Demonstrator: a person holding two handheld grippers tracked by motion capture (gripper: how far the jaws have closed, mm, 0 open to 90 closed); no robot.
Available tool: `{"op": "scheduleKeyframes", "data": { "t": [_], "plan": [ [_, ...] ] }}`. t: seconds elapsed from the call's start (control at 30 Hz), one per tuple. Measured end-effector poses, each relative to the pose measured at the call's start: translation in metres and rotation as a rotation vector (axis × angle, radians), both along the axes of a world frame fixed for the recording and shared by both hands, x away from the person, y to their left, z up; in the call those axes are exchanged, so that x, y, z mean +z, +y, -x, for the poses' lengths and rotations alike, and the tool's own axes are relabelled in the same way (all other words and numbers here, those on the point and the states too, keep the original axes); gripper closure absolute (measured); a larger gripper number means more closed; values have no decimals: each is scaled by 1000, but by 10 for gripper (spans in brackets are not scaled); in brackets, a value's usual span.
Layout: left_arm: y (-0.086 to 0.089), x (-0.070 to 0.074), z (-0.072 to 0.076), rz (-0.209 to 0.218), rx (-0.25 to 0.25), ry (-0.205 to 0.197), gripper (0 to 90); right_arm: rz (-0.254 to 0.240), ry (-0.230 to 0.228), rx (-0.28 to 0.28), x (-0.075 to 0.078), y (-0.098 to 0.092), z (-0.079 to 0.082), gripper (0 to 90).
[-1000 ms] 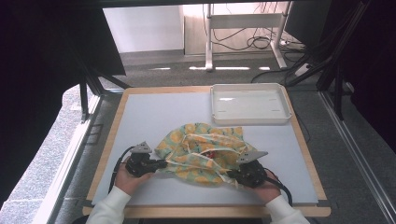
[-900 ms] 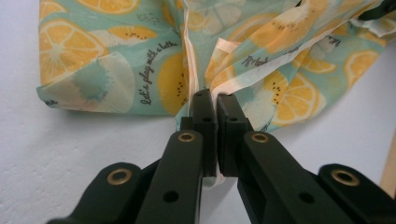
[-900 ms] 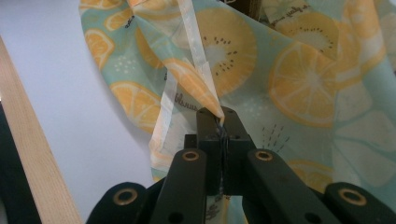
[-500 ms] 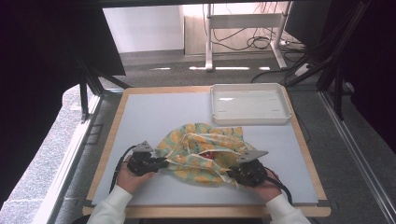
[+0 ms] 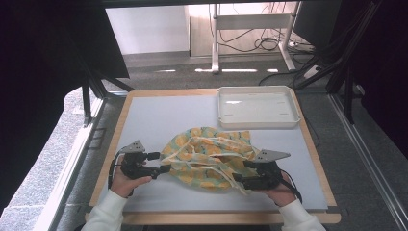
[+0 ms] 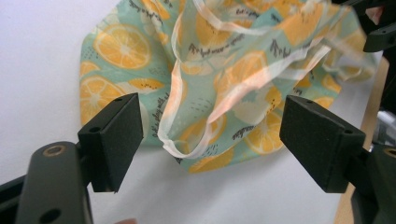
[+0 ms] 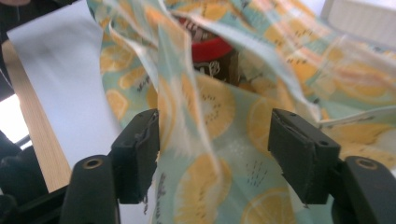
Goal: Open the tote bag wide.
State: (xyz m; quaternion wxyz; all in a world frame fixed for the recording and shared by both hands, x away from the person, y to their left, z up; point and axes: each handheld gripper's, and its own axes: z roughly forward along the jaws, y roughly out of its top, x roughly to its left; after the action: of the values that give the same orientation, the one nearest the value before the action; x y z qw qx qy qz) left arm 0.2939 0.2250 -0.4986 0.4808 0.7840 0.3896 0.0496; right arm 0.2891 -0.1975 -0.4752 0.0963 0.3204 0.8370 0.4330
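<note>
The table [image 5: 159, 125] is evenly and brightly lit, with daylight beyond its far edge and darkness off both side edges. Glare marks the white tray [image 5: 257, 107]. In both gripper views the patterned cloth [image 6: 224, 79] is motion-blurred, its farther folds soft.

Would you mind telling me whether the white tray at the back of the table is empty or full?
Empty: the white tray shows only its bare floor in the high view.

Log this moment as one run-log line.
left gripper: fingers just opened, off drawstring bag | right gripper: fingers just opened, cloth loose between | bag: on table, dark red-topped item inside
</note>
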Motion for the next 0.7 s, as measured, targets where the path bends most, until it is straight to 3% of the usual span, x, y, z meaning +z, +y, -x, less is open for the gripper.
{"op": "scheduleKeyframes", "data": {
  "t": [0.17, 0.5, 0.7],
  "plan": [
    [1, 13, 2, 19, 15, -36, 215, -39, -26, -28, 11, -4, -3, 323],
    [-11, 31, -9, 15, 10, -57, 284, -35, -41, -25, 24, 4, -17, 428],
    [-23, 41, -32, 37, 35, -44, 351, -41, -39, -21, 34, 18, -35, 539]
  ]
}}
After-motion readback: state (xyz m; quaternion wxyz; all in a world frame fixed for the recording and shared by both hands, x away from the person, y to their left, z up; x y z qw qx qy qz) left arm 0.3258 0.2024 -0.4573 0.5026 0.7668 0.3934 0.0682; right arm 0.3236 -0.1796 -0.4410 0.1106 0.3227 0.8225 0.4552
